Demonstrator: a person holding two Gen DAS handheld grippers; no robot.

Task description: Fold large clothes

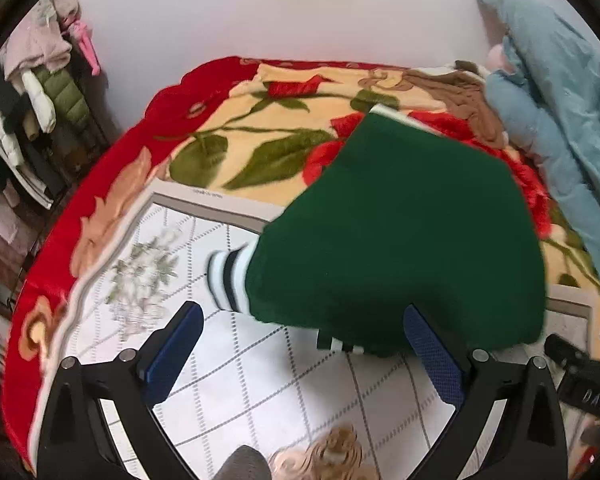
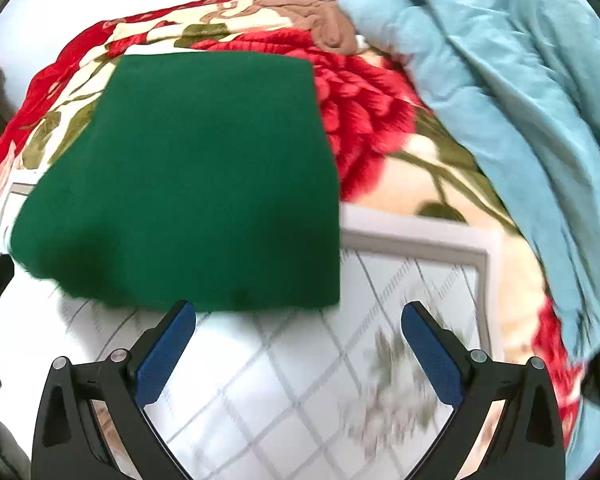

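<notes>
A dark green knit garment (image 1: 400, 232) lies folded on the bed, with a white-and-black striped cuff (image 1: 230, 276) sticking out at its left side. In the right wrist view the same green garment (image 2: 196, 176) is a neat rectangle. My left gripper (image 1: 304, 320) is open and empty; its right finger (image 1: 428, 344) sits at the garment's near edge. My right gripper (image 2: 300, 316) is open and empty, just in front of the garment's near edge. The other gripper (image 1: 576, 368) shows at the right edge of the left wrist view.
The bed has a red floral blanket (image 1: 236, 120) and a white checked mat (image 1: 260, 380) under the garment. A light blue quilt (image 2: 500, 80) is heaped at the right. A brown cloth (image 2: 324, 20) lies at the far side. Hung clothes (image 1: 40, 80) stand left of the bed.
</notes>
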